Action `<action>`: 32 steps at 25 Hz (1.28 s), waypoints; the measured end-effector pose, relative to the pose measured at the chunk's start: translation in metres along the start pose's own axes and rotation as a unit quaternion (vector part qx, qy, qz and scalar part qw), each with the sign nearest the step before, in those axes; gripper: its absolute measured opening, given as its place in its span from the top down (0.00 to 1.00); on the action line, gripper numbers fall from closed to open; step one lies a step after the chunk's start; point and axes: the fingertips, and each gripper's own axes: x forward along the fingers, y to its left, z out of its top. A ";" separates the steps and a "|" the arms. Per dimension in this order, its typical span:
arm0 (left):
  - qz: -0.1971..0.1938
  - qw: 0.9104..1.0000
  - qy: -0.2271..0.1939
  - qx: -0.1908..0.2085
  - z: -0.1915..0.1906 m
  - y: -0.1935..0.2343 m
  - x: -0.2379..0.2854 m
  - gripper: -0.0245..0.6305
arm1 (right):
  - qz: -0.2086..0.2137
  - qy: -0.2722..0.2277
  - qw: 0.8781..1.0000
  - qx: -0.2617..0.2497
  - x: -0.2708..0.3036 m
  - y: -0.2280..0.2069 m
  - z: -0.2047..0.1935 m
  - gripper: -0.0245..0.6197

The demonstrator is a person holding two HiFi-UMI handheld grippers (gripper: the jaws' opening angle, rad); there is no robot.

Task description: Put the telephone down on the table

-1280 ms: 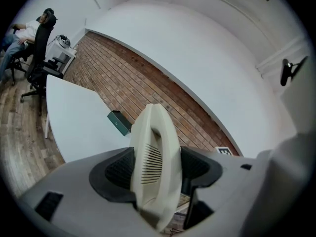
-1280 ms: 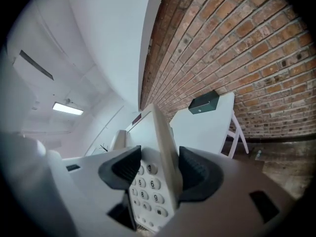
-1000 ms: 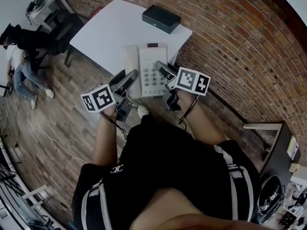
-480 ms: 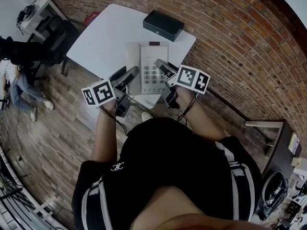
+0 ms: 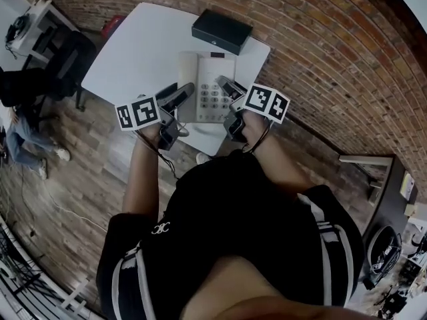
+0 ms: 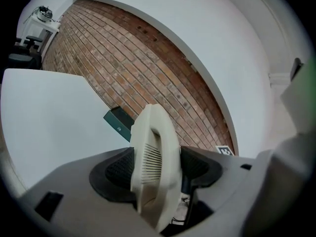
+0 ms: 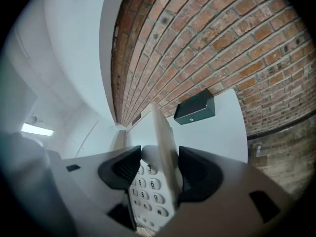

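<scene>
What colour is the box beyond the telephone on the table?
The box is dark green, clearest in the right gripper view.

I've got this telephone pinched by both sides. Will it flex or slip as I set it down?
Probably stiff: the telephone looks like a hard plastic shell, spanning level between the left tongs and right tongs. Its smooth edges could slip, since each pair grips only a thin rim. The handset may sit loose and shift if tilted.
</scene>
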 end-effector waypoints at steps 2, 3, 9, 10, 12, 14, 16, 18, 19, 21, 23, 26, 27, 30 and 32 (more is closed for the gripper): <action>-0.004 1.000 0.014 0.000 0.004 0.006 0.012 0.51 | -0.010 -0.006 1.000 0.015 0.006 -0.009 0.004 0.61; -0.006 1.000 0.021 -0.001 0.006 0.010 0.018 0.51 | -0.017 -0.009 1.000 0.023 0.008 -0.013 0.006 0.61; -0.015 0.998 0.066 -0.002 0.013 0.030 0.050 0.51 | -0.045 -0.025 0.996 0.069 0.025 -0.041 0.013 0.61; -0.014 0.997 0.071 -0.003 0.013 0.034 0.054 0.51 | -0.049 -0.026 0.996 0.077 0.028 -0.046 0.011 0.61; -0.013 0.997 0.082 -0.003 0.013 0.043 0.061 0.52 | -0.053 -0.027 0.994 0.088 0.036 -0.054 0.010 0.61; -0.011 0.995 0.095 -0.005 0.011 0.052 0.070 0.52 | -0.060 -0.024 0.993 0.095 0.044 -0.064 0.009 0.61; -0.010 0.994 0.107 -0.013 0.006 0.062 0.079 0.52 | -0.069 -0.018 0.992 0.104 0.049 -0.075 0.006 0.61; -0.012 0.993 0.117 -0.024 0.000 0.072 0.086 0.51 | -0.081 -0.013 0.991 0.110 0.054 -0.086 0.002 0.61; -0.013 0.992 0.122 -0.029 -0.002 0.077 0.089 0.52 | -0.085 -0.011 0.990 0.113 0.056 -0.090 0.001 0.61; -0.013 0.991 0.132 -0.033 -0.006 0.085 0.096 0.52 | -0.092 -0.009 0.988 0.122 0.061 -0.099 -0.002 0.61; -0.012 0.989 0.143 -0.033 -0.010 0.092 0.105 0.52 | -0.096 -0.008 0.986 0.134 0.066 -0.110 -0.005 0.61; -0.008 0.986 0.163 -0.035 -0.017 0.103 0.116 0.52 | -0.106 -0.008 0.982 0.156 0.072 -0.126 -0.011 0.61; -0.008 0.985 0.169 -0.036 -0.019 0.106 0.119 0.52 | -0.109 -0.010 0.981 0.163 0.074 -0.130 -0.013 0.61; -0.007 0.982 0.187 -0.041 -0.024 0.117 0.130 0.52 | -0.120 -0.015 0.976 0.182 0.079 -0.143 -0.019 0.61; -0.006 0.980 0.195 -0.044 -0.028 0.124 0.137 0.52 | -0.129 -0.017 0.973 0.193 0.082 -0.152 -0.023 0.61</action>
